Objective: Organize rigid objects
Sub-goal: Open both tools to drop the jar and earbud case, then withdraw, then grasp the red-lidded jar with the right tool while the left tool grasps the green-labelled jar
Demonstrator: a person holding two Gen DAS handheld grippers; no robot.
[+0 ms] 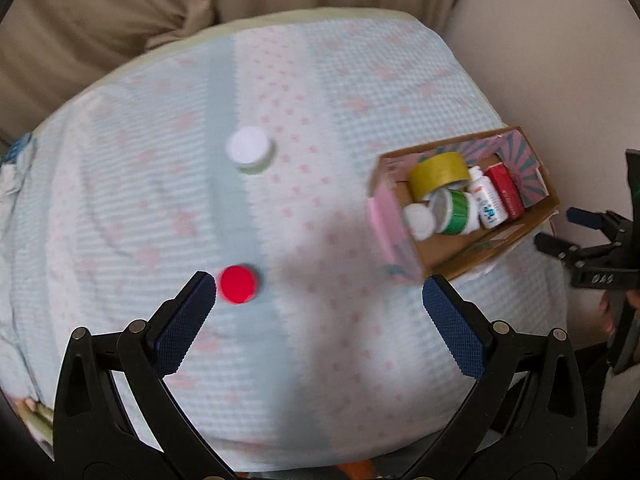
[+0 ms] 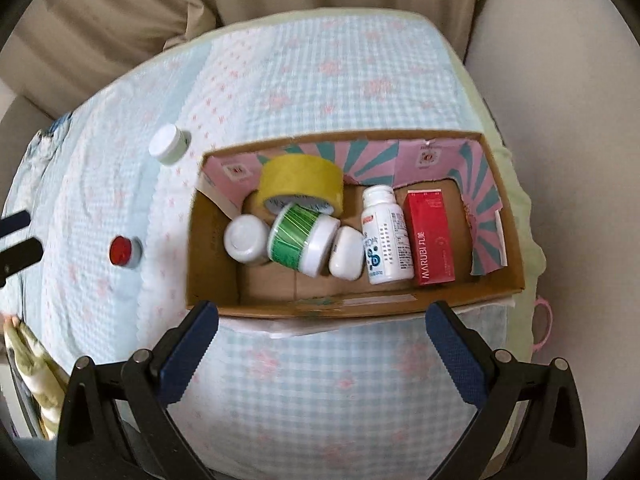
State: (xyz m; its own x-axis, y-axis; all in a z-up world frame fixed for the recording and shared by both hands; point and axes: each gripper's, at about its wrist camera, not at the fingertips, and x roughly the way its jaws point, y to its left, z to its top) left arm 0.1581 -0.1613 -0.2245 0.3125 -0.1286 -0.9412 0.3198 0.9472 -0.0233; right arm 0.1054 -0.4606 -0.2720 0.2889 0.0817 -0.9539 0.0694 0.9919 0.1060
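**On a Soft Quilt, Two Small Containers Left to Box**

Beside the open brown cardboard box (image 2: 504,216) with pink-and-teal printed flaps, two items remain out on the pale blue checked quilt (image 1: 360,80): a small red-capped round bottle (image 1: 238,284) and a white-lidded round jar (image 1: 250,152), well apart from each other. Inside the box lie a yellow tape roll (image 2: 300,184), a green-labelled white tub (image 2: 304,240), a white bottle with blue print (image 2: 384,236), a red rectangular carton (image 2: 430,236) and two small white containers.

The left gripper (image 1: 316,300) hangs with its jaws spread wide and nothing between them; its left blue pad sits just beside the red-capped bottle, which lies outside the gap. The right gripper (image 2: 320,328) is equally wide open and empty, poised at the box's near wall.

My reading is that the red-capped bottle is the next pick. The main risk is misalignment: closing from here would likely nudge the bottle sideways, not trap it. The padded quilt could let it tip or roll under a push. The box is crowded at its left end, so a drop there may bounce off the tub or jam against the tape. The right gripper could also shove the light box across the fabric.
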